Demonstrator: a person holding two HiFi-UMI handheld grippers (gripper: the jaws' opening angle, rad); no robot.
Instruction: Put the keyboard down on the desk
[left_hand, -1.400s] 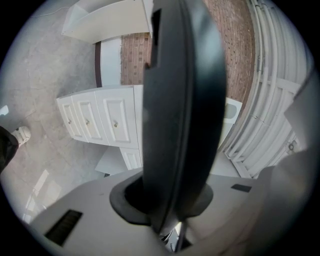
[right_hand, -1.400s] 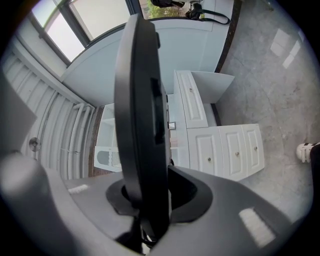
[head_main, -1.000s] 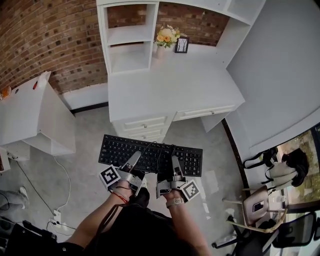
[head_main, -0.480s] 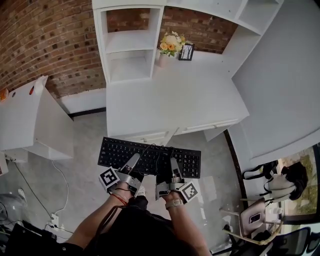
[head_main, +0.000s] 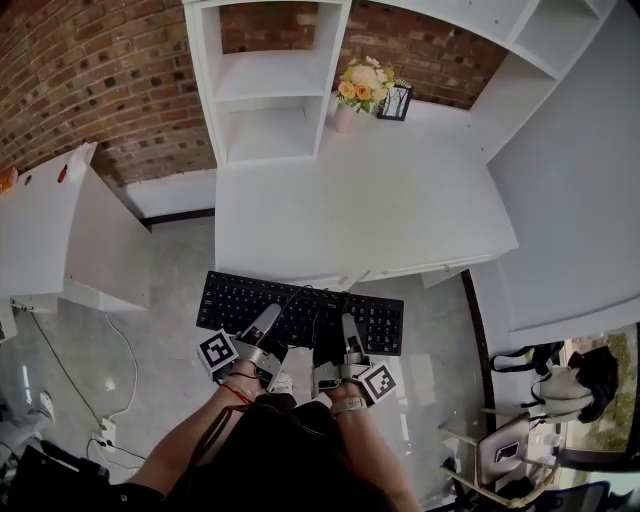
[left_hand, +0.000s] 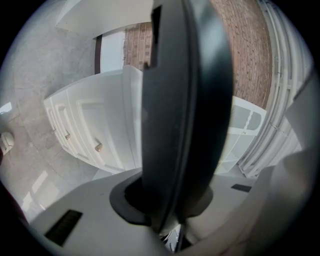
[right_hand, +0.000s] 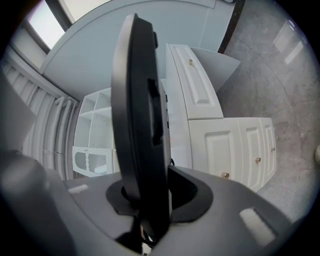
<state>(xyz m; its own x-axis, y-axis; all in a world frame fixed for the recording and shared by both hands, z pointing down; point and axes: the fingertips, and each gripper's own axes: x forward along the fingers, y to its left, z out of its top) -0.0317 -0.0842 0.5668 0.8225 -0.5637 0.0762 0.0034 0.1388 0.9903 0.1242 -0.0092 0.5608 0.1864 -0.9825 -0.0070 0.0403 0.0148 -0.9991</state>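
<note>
A black keyboard (head_main: 300, 311) hangs level in the air just in front of the white desk (head_main: 350, 210), its far edge at the desk's front edge. My left gripper (head_main: 272, 318) is shut on the keyboard's near edge left of centre. My right gripper (head_main: 347, 326) is shut on the near edge right of centre. In the left gripper view the keyboard (left_hand: 185, 110) stands edge-on between the jaws, with the desk's drawers (left_hand: 85, 135) behind. The right gripper view shows the keyboard (right_hand: 142, 130) clamped edge-on too, the desk's drawers (right_hand: 235, 145) beyond it.
A vase of flowers (head_main: 360, 90) and a small framed picture (head_main: 394, 102) stand at the desk's back. A white shelf unit (head_main: 265, 80) rises at the back left. A white side table (head_main: 60, 230) stands left; chairs and bags (head_main: 540, 420) at the lower right.
The person has stepped toward the desk with the keyboard held in both grippers. The desk now reaches down to the keyboard's far edge and covers the drawers seen before.
</note>
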